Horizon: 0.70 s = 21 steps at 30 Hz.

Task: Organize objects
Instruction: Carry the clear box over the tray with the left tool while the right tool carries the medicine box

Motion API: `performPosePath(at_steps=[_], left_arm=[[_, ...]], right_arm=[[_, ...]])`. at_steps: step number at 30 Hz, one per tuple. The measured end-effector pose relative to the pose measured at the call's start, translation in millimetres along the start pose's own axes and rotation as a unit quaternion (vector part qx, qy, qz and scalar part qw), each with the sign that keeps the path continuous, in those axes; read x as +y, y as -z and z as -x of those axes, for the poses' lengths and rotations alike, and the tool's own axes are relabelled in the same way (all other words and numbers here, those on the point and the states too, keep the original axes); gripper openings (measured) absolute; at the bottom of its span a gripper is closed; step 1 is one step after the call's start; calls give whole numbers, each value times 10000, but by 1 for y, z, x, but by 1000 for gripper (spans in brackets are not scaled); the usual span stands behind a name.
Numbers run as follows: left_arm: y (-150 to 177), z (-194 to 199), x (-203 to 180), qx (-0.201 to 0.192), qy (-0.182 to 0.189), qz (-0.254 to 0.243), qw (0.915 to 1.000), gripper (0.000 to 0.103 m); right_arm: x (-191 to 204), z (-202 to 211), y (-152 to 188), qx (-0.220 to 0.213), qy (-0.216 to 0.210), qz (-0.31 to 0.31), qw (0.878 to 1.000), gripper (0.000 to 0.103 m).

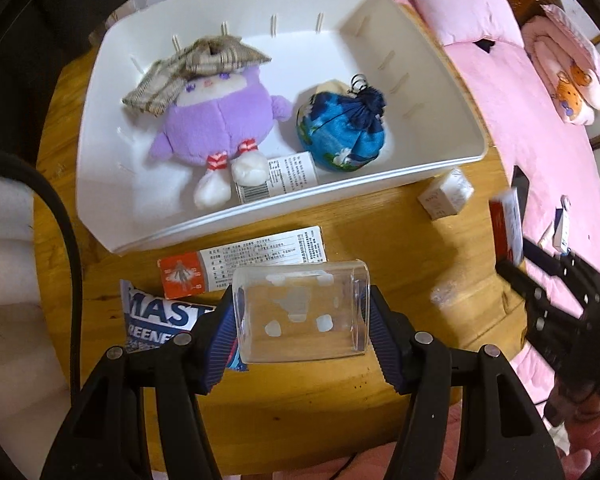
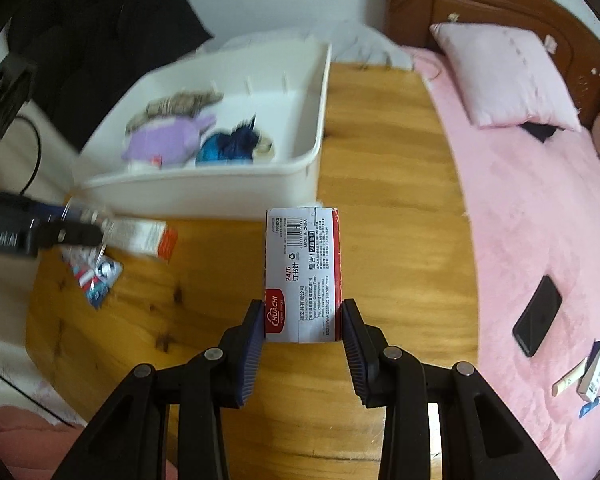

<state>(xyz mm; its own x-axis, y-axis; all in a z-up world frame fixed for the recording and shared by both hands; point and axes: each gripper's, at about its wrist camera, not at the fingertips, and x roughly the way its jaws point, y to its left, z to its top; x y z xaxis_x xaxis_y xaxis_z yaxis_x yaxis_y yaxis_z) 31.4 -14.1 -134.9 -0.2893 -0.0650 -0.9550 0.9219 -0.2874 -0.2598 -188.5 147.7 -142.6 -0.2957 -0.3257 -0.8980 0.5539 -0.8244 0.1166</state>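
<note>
Wooden table [image 2: 380, 160] beside a pink bed [image 2: 540, 220]; both of your grippers are loaded.

Your left gripper [image 1: 302, 320] has its jaws closed on a clear plastic box [image 1: 304, 312], held above the table's near edge; your right gripper [image 2: 303, 322] clamps a red-and-white staple box [image 2: 303, 272] by its near end, over the table's middle; a white bin [image 1: 452, 92] sits toward the far edge, holding a purple plush toy [image 1: 216, 120], a blue drawstring pouch [image 1: 340, 128] and a labelled white box [image 1: 278, 180]; an orange-and-white carton [image 1: 240, 262] lies just in front of the bin's near wall; a blue packet [image 1: 160, 316] lies beside the carton; a small white box [image 1: 446, 194] rests by the bin's right corner; a black phone [image 2: 537, 316] lies on the bed.
</note>
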Motion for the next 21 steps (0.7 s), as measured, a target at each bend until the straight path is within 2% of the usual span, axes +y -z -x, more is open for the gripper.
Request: performPosePath(at_steps=[1, 3, 7, 14, 21], left_arm=[[-2, -3, -14, -41, -8, -46, 10000, 64], [-9, 4, -10, -199, -50, -206, 9996, 64], [-23, 13, -35, -525, -90, -429, 9977, 64], [-32, 45, -30, -1137, -159, -511, 9921, 64], [-44, 63, -26, -1777, -226, -472, 9827, 65]], right_arm=[[-1, 4, -4, -101, 11, -35, 9999, 38], [-8, 5, -10, -272, 16, -82, 9996, 38], [-5, 19, -27, -622, -4, -83, 9980, 38], [2, 26, -49, -1147, -145, 10, 9933, 38], [12, 24, -67, -1564, -428, 108, 9867, 38]])
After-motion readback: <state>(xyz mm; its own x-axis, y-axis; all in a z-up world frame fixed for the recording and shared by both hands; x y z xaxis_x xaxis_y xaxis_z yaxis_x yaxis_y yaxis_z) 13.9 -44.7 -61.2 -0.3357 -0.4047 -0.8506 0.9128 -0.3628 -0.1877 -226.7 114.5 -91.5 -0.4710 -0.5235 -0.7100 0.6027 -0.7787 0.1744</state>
